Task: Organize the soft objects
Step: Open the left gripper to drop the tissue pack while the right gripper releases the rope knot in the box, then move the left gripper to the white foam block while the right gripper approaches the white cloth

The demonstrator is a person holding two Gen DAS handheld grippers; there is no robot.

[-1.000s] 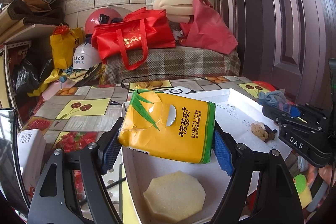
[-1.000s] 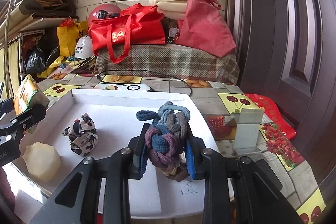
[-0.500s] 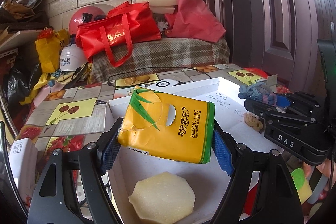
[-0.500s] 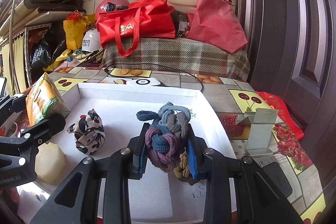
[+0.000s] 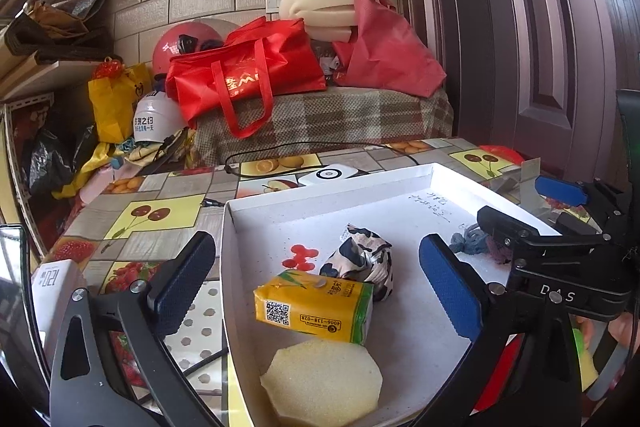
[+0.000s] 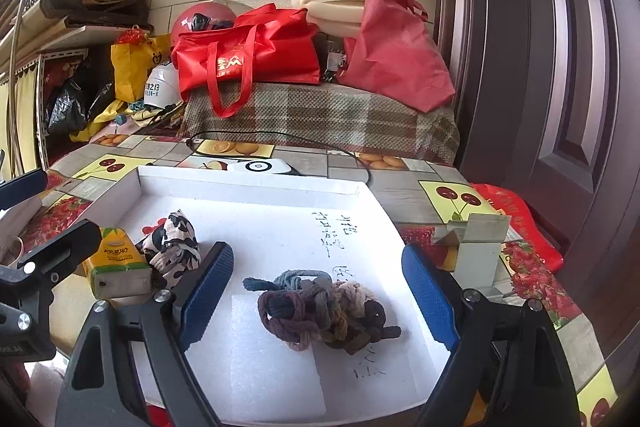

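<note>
Nearby, cable, perhaps charger, bags

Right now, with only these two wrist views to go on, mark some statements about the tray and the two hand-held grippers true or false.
1. The left hand-held gripper grips the yellow tissue pack. False: it is open; the pack lies in the shallow white tray.
2. The right hand-held gripper is open. True.
3. The knotted multicolour rope bundle lies outside the tray. False: it lies inside.
4. The pale yellow sponge piece lies in the tray. True.
5. The black-and-white patterned cloth bundle sits beside the pack. True.
</note>
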